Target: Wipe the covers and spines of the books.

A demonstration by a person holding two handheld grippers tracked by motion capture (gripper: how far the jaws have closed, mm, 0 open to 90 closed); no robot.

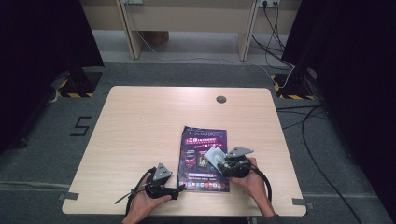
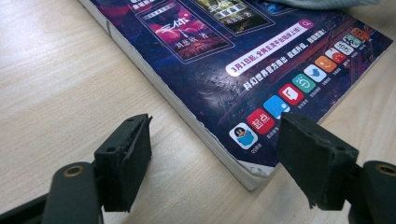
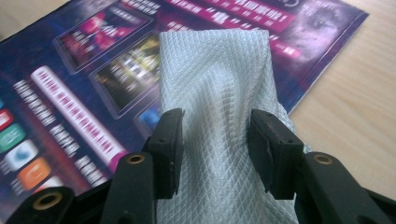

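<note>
Cloth (image 3: pixel 212 116), pale grey with a diamond weave, lies bunched on the magazine (image 1: pixel 204 158) and is pinched between the jaws of the right gripper (image 3: pixel 215 149); both pads press into the fabric, which folds and narrows where they meet it. In the high view the cloth (image 1: pixel 214 155) sits on the right half of the cover, just ahead of the right gripper (image 1: pixel 223 164), held in the person's right hand (image 1: pixel 254 179). The magazine lies flat on the table (image 1: pixel 140 121), near its front edge, dark purple cover up, with a row of coloured icons along its near edge. The left gripper (image 1: pixel 180 190) rests low at the magazine's near left corner, in the left hand (image 1: pixel 142 205). In the left gripper view its jaws stand spread, one over bare table, the other over the cover's corner (image 2: pixel 254 175); the corner lies between them and neither pad presses on it. The thick page edge (image 2: pixel 187 116) shows along the magazine's side
</note>
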